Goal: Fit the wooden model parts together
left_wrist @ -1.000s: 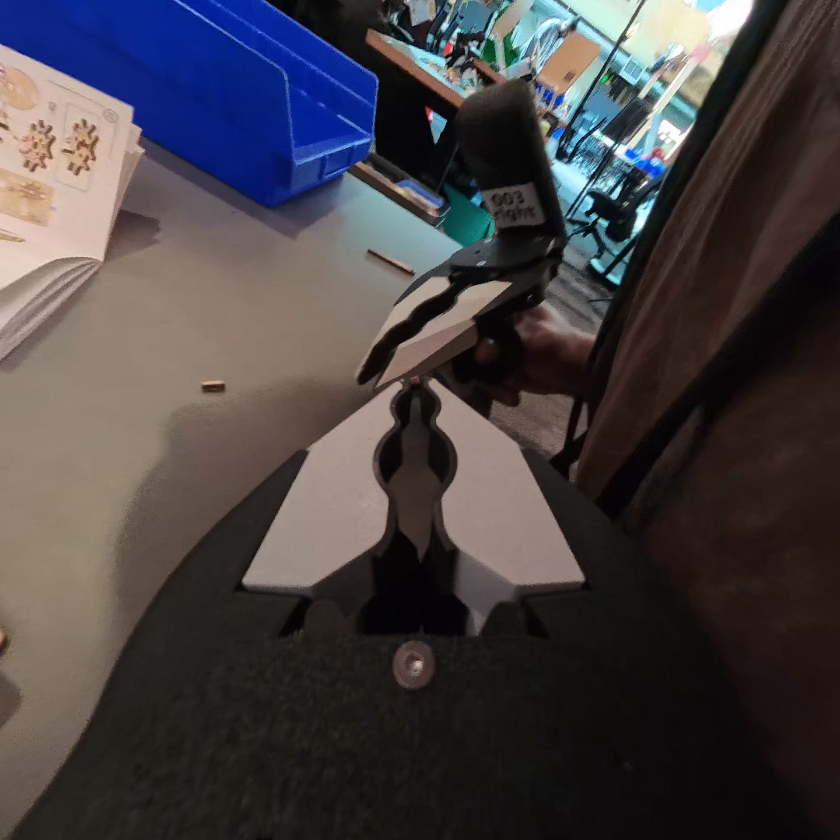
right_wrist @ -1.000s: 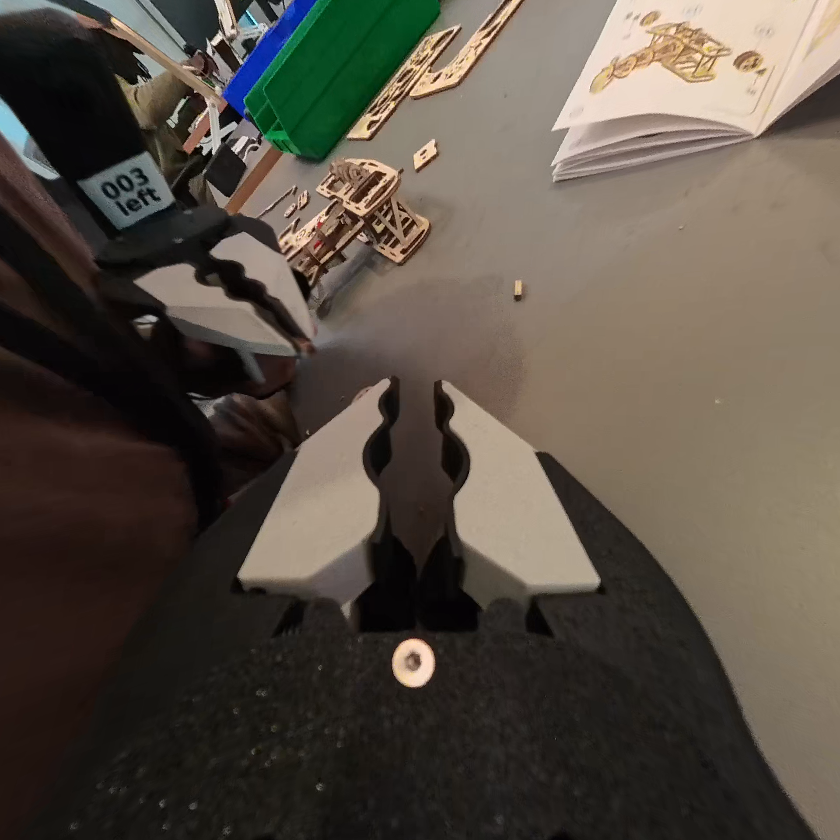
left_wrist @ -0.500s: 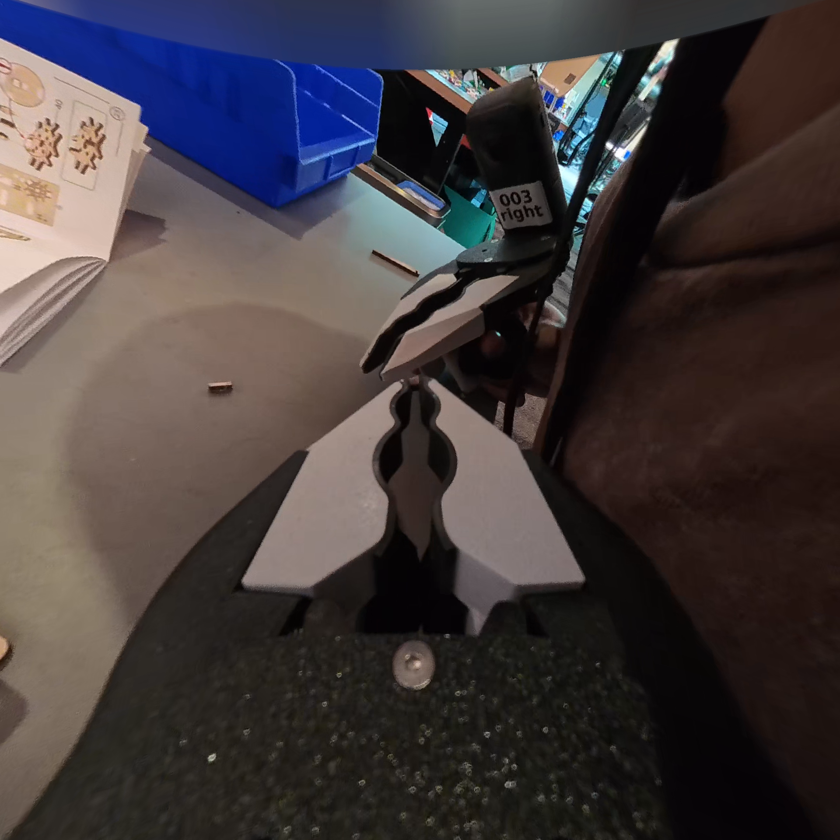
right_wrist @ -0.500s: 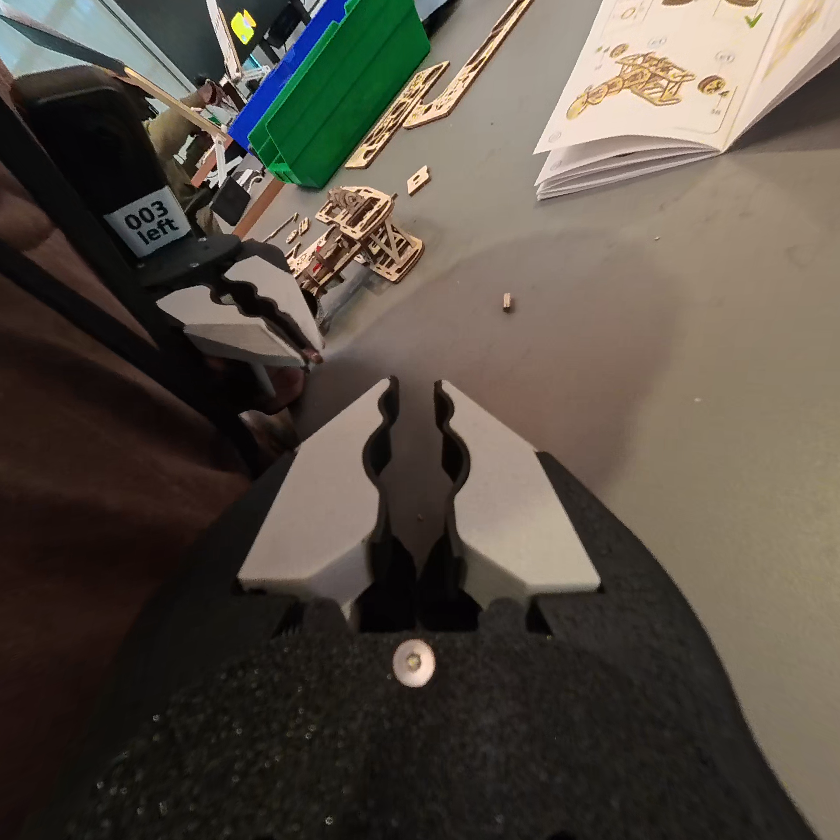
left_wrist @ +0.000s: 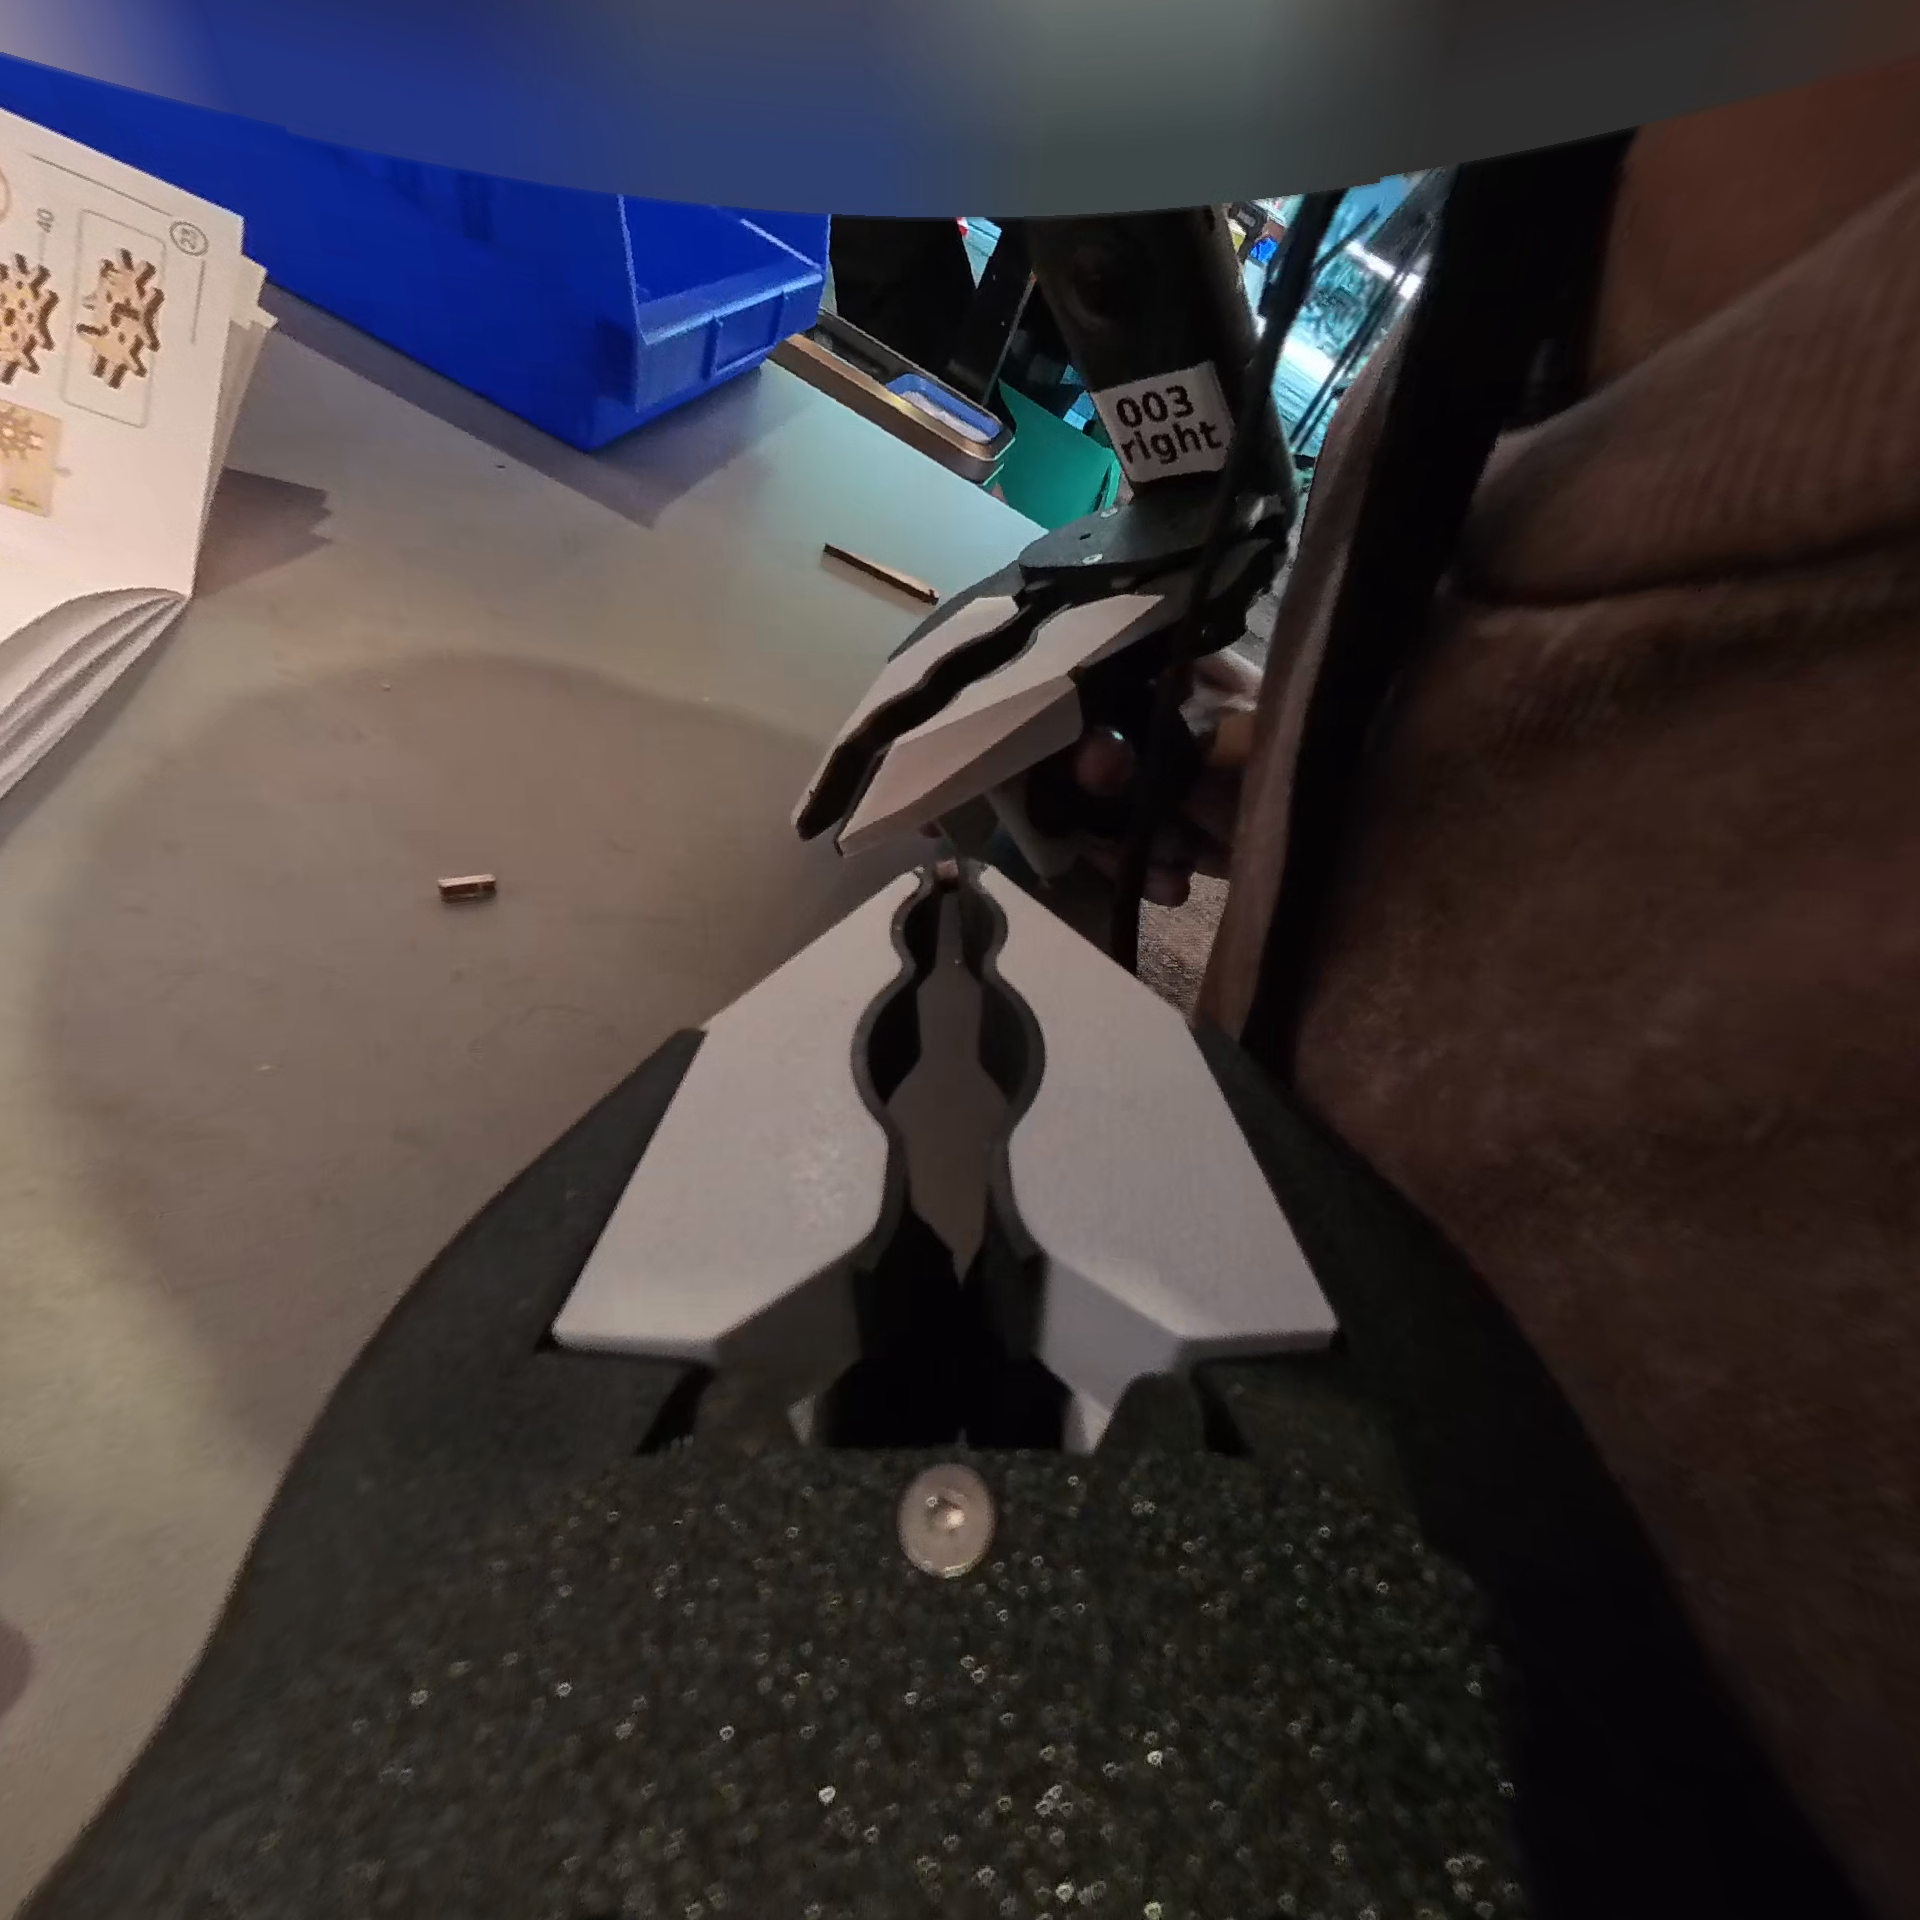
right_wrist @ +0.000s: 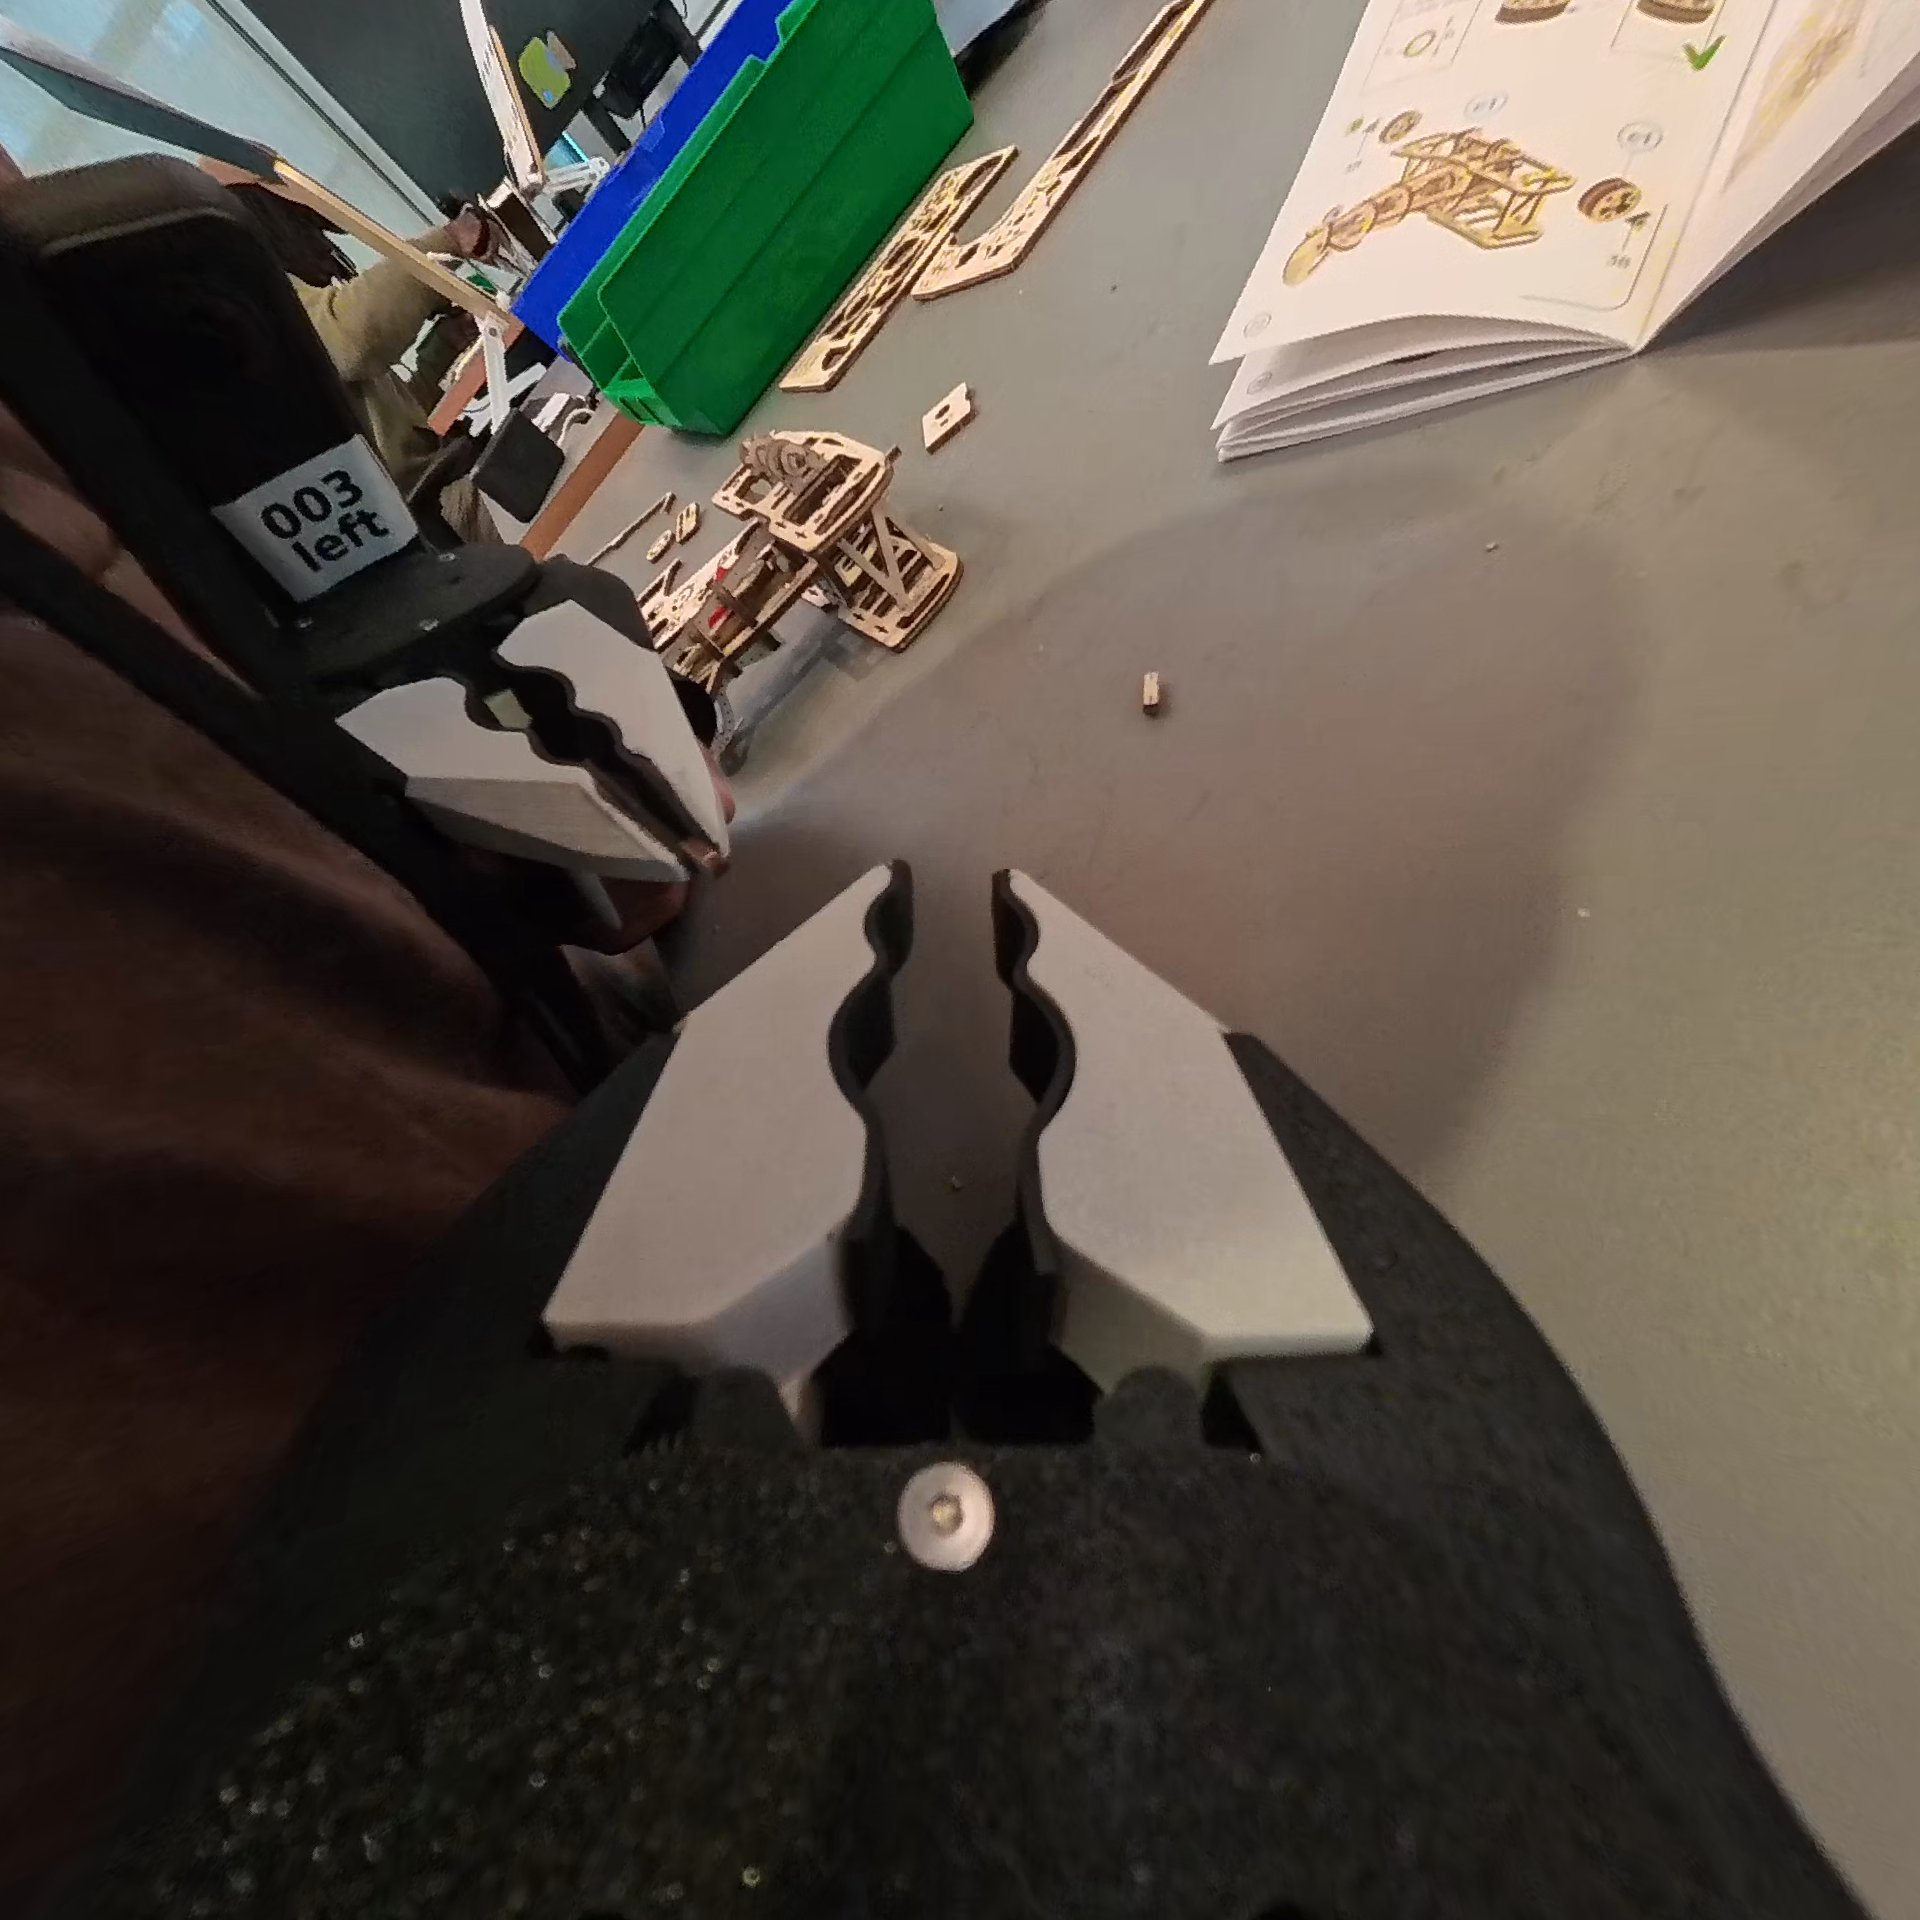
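My left gripper (left_wrist: 940,888) is shut, and a tiny brown wooden part (right_wrist: 711,858) is pinched at its tips. It also shows in the right wrist view (right_wrist: 698,854), just left of my right gripper (right_wrist: 943,883). My right gripper is open by a narrow gap and holds nothing. In the left wrist view its tips (left_wrist: 826,826) hang just above and left of the left gripper's tips. A half-built wooden model (right_wrist: 810,561) stands on the grey table (right_wrist: 1455,935) beyond both grippers. A small loose wooden block (right_wrist: 1151,694) lies to its right and also shows in the left wrist view (left_wrist: 467,887).
An open instruction booklet (right_wrist: 1507,208) lies at the far right. Wooden part sheets (right_wrist: 956,239) and a green bin (right_wrist: 769,208) lie behind the model. A blue bin (left_wrist: 520,301) and a thin wooden stick (left_wrist: 878,574) are on the table. Brown clothing (left_wrist: 1610,935) is close beside both grippers. Spacing between my two grippers at the tips: around 5 cm.
Both grippers have drifted slightly but stay tip to tip, and their jaws have not changed. The brown clothing fills more of the left wrist view than before.
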Motion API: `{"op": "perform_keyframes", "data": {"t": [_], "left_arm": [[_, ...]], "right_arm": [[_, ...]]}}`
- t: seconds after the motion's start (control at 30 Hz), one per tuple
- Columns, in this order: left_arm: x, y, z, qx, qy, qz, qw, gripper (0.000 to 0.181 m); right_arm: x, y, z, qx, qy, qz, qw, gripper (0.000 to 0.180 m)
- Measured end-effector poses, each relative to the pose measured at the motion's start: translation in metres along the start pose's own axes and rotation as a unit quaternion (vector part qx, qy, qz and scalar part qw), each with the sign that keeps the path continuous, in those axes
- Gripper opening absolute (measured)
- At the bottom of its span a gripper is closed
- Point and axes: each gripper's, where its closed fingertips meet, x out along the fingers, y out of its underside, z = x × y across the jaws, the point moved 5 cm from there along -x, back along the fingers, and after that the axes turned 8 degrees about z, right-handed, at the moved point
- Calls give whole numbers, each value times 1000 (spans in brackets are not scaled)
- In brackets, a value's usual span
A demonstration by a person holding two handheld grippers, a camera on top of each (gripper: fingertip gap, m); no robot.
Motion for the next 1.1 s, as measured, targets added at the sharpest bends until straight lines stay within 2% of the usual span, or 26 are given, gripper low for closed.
{"op": "perform_keyframes", "data": {"t": [1.0,1.03,1.1], "left_arm": [[-1,-1,1,-9,17,0,1000,1],[-3,-4,2,-35,36,-16,999,1],[-22,-28,0,-133,128,-91,979,1]], "right_arm": [[2,1,-1,3,8,6,1000,14],[3,2,-1,2,10,11,1000,14],[5,4,0,-4,10,21,1000,14]]}}
